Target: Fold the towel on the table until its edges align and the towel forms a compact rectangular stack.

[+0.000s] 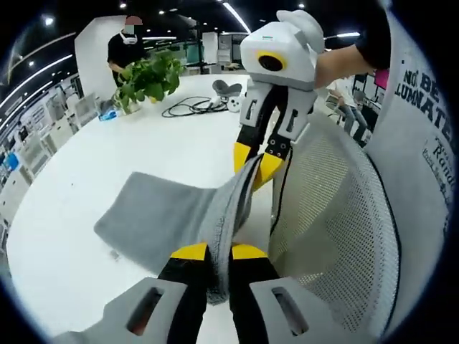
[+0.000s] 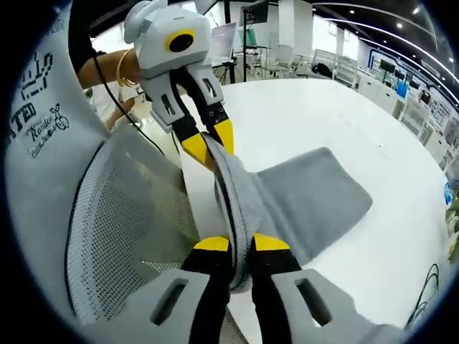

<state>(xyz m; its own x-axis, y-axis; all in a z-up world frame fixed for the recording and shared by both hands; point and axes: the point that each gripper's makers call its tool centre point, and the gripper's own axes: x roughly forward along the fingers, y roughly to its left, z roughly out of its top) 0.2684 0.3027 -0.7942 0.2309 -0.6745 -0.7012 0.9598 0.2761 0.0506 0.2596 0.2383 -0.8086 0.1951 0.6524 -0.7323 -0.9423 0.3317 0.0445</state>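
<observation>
On my shirt (image 1: 423,143) I can read broken pieces of print: "NO BE" over "LUMINATE" in the left gripper view, and "TED" with a small script word that looks like "Rander" in the right gripper view. The rest of the lettering is cut off or too small for me to make out.

My left gripper (image 1: 219,252) has its yellow-tipped jaws closed tight on a bunched edge of the grey towel (image 1: 161,215), the cloth pinched between them. My right gripper (image 2: 240,244) is clamped the same way on the same raised edge. Each view shows the other gripper at the far end of that edge: the right one (image 1: 257,166) and the left one (image 2: 208,143), both pinching the towel.

The towel's lifted edge runs as a taut ridge between the two grippers, above the near edge of the white table (image 1: 86,165). From that ridge the rest of the towel slopes down and lies flat on the table. On my side of the ridge is a mesh chair back (image 1: 337,229). Across the table from the towel stand a potted plant (image 1: 147,77) and a coil of black cable (image 1: 190,107).
</observation>
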